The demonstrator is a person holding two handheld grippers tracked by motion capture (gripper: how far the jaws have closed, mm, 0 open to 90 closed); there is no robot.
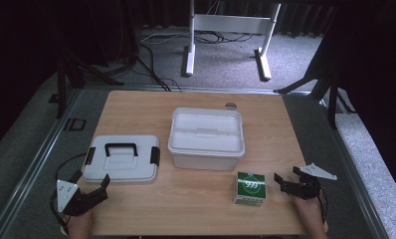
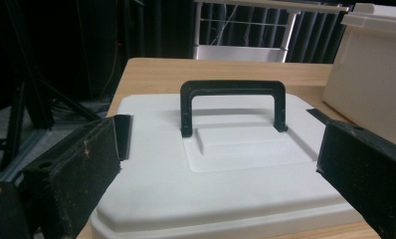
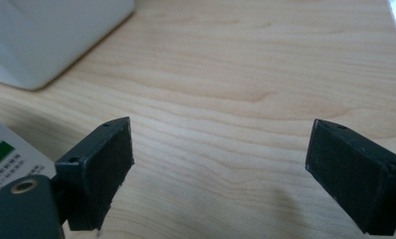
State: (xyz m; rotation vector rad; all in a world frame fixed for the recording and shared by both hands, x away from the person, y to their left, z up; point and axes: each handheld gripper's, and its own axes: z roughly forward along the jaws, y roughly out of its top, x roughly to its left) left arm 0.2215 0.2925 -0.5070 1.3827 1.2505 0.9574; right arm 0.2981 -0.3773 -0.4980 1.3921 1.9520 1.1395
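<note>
A white lid point(image 1: 121, 159) with a black handle point(image 1: 121, 148) and black side clips lies flat at the table's left. My left gripper point(image 1: 90, 180) sits just in front of the lid's near left corner, open and empty. Its own view looks across the lid point(image 2: 226, 169) at the upright handle point(image 2: 233, 104). An open white bin point(image 1: 207, 138) stands mid-table. A green and white box point(image 1: 250, 188) sits in front of the bin. My right gripper point(image 1: 288, 178) is to the right of that box, open, with bare wood between its jaws point(image 3: 221, 164).
The wooden table point(image 1: 196, 199) has free room at its front middle and far side. A small dark disc point(image 1: 231, 105) lies behind the bin. Beyond the table are a white table frame point(image 1: 231, 35), floor cables and dark stands.
</note>
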